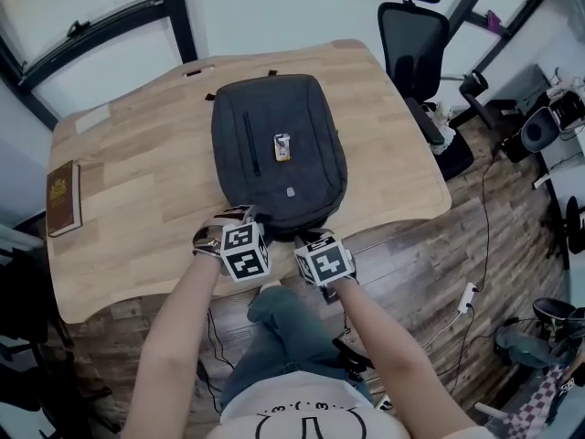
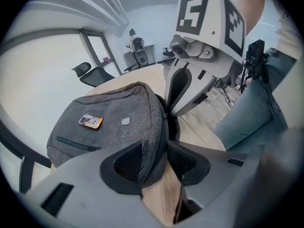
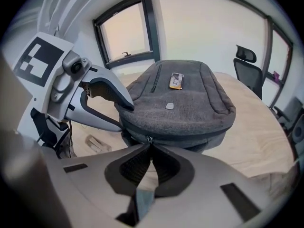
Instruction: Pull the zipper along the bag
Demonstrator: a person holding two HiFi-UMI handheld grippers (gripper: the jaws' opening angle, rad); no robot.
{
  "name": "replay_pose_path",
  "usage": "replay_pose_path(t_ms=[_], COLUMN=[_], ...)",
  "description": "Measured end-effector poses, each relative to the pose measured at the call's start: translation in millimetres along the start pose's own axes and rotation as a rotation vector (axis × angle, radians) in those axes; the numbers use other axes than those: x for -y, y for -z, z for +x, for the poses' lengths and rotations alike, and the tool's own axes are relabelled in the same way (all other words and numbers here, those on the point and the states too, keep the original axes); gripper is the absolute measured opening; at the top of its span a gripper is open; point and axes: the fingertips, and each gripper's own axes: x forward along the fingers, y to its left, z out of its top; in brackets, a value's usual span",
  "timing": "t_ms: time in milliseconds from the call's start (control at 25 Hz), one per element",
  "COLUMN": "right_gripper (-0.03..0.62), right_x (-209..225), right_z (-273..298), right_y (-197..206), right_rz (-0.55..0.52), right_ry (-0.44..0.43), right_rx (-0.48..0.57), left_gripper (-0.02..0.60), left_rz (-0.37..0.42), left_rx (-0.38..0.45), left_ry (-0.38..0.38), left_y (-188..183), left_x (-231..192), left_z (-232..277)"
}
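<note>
Jaws of the right gripper (image 3: pixel 148 148) are squeezed tight on the small zipper pull (image 3: pixel 149 139) at the 6 o'clock end of the backpack (image 1: pixel 274 144). Its cloth is pinched in the jaws of the left gripper (image 2: pixel 154 160). If tugged crookedly, the pull could be lost.

Soft, even daylight from the window (image 3: pixel 126 32) leaves only faint shadows, while both gripper views bend, darken at their rims and blur up close.

Office, swivel chair (image 1: pixel 413 39), wooden desk (image 1: pixel 146 181) (cables (image 1: pixel 485 231) underfoot)
</note>
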Motion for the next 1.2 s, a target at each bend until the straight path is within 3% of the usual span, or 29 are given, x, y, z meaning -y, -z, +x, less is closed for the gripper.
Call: replay_pose_path(t_ms=[120, 200, 240, 320, 480, 560, 680, 920, 1200], right_gripper=[0.064, 0.176, 0.177, 0.141, 0.151, 0.087, 0.054, 0.054, 0.054], right_x=[-5.2, -11.5, -12.4, -11.4, -8.6, -5.0, -0.7, 6.1, 32.1], right_z=[-3.4, -4.6, -4.0, 0.3, 11.3, 12.7, 9.3, -3.7, -13.8], right_y=[0.4, 1.7, 1.9, 0.1, -8.2, -7.0, -2.8, 2.6, 7.5], right_rz=[0.043, 0.063, 0.064, 0.06, 0.073, 0.104, 0.12, -0.079, -0.169], right_ry=[-0.078, -0.145, -0.152, -0.12, -0.036, -0.039, -0.091, -0.184, -0.29], right_rx=[0.017, 0.024, 0.025, 0.027, 0.031, 0.023, 0.004, -0.045, -0.119], left_gripper=[0.166, 0.166, 0.164, 0.164, 0.163, 0.16, 0.142, 0.124, 0.123], left_rz=[-0.02, -0.055, -0.072, -0.096, -0.148, -0.157, -0.19, -0.241, -0.314], left_rx=[0.0, 0.007, 0.007, 0.004, 0.003, -0.007, -0.042, -0.091, -0.116], left_ry=[-0.005, 0.001, 0.007, 0.019, 0.02, 0.016, 0.028, 0.012, -0.034], left_y=[-1.0, -3.2, -3.9, -4.3, -5.0, -5.2, -2.9, -0.6, 3.6], left_x=[-0.2, -1.8, -2.1, -1.4, -3.3, -3.5, -3.3, -6.5, -8.3], left_z=[-0.8, -1.2, -1.2, -1.0, -1.3, -0.1, 2.1, 3.8, 3.6])
